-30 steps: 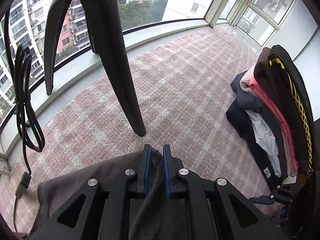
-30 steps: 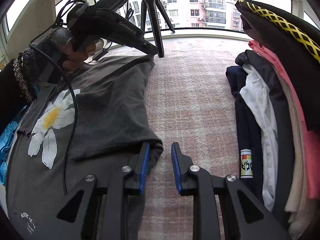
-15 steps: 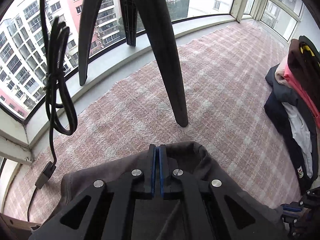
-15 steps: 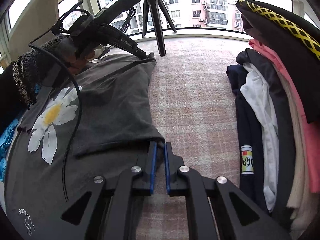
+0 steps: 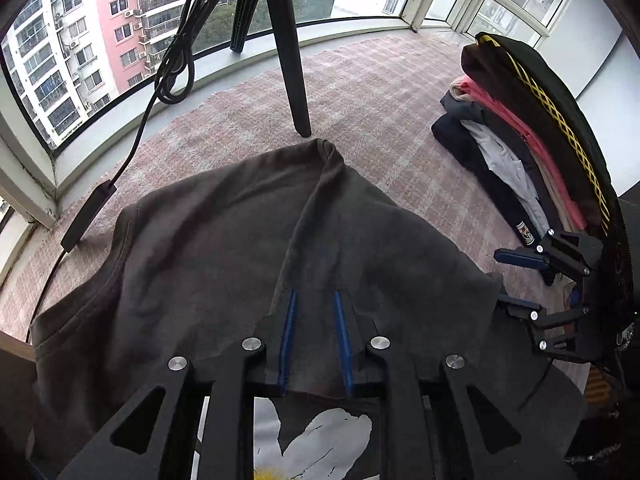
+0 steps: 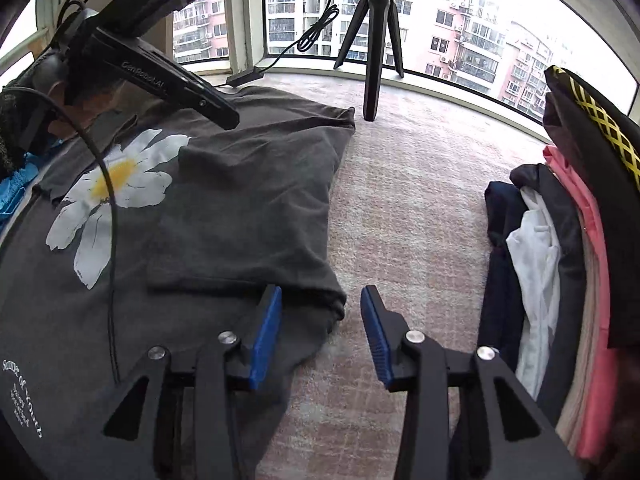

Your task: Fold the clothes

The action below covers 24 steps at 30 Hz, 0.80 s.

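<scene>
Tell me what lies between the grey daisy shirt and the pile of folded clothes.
Only bare pink plaid rug separates the shirt from the pile, shown in the right wrist view.

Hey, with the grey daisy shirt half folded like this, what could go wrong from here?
The right gripper is opening with the grey shirt's folded corner between its fingers, so the fold may spring back or snag as it withdraws. The left gripper, also opening, has a fabric ridge between its fingers that may set as a crease. The black cable trailing across the shirt may get folded in.

Shirt's [image 6: 248,208] small lettering, illegible
</scene>
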Each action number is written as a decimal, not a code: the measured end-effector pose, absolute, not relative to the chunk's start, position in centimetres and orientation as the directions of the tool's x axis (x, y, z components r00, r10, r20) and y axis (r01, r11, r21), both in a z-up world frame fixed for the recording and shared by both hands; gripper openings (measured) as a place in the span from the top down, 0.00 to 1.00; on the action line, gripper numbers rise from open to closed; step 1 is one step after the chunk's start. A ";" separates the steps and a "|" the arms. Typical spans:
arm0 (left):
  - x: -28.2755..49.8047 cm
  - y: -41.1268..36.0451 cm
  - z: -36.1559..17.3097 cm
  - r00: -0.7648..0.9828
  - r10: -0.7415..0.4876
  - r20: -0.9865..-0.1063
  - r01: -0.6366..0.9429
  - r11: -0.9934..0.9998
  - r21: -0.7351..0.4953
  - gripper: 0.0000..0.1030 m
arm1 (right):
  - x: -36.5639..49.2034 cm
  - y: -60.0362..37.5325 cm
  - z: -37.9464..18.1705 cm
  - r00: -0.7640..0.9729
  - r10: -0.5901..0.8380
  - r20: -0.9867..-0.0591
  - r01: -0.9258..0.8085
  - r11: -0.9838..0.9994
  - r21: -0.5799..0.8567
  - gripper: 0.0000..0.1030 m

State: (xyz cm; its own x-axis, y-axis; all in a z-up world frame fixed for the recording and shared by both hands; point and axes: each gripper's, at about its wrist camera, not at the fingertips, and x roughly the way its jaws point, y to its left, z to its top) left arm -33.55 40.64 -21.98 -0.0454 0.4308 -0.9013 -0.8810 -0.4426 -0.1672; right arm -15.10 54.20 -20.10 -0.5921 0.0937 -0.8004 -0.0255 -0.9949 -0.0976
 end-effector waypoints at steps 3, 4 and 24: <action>-34.1 40.0 -23.5 -0.142 0.372 -0.917 -0.857 -0.510 -0.074 0.78 | -15.4 55.7 -19.4 -0.577 0.089 -0.812 -0.092 -0.995 -0.043 0.58; -34.2 39.3 -23.1 -0.157 0.389 -0.908 -0.841 -0.535 -0.084 0.79 | -15.1 55.8 -18.7 -0.578 0.089 -0.811 -0.102 -0.994 -0.036 0.58; -23.3 23.7 -15.8 -0.301 0.459 -0.836 -0.714 -0.689 -0.121 0.79 | -14.5 57.7 -14.0 -0.652 -0.118 -0.749 -0.030 -0.983 0.180 0.66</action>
